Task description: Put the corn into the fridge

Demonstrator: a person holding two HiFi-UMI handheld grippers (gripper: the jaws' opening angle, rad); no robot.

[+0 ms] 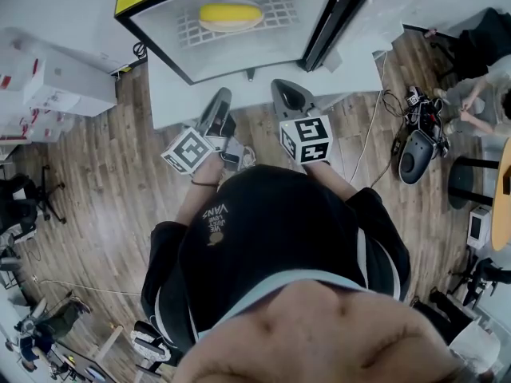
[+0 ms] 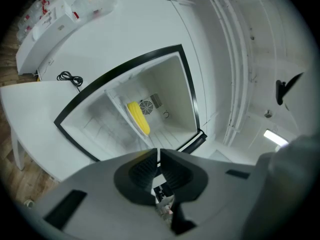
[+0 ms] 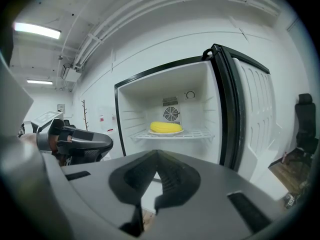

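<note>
while corn (image 3: 166,127) lies in fridge (image 3: 140,104), left gripper (image 2: 158,152), right gripper (image 3: 157,155) closed

Head camera stares steeply down from above onto the open fridge (image 1: 239,58). Both gripper cameras look along their jaws into it from nearby, the left one rolled; all share its shelf (image 1: 279,10).

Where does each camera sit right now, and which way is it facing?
Head view: on the person's head, looking steeply down at the open fridge and the corn; the black shirt, left claw and right claw show.
Left gripper view: on the left claw, tilted sideways, facing into the fridge; its own shut jaws show.
Right gripper view: on the right claw, facing the fridge squarely, door open at right; its shut jaws and the left claw show.
Both gripper views share the corn before the round fan.
</note>
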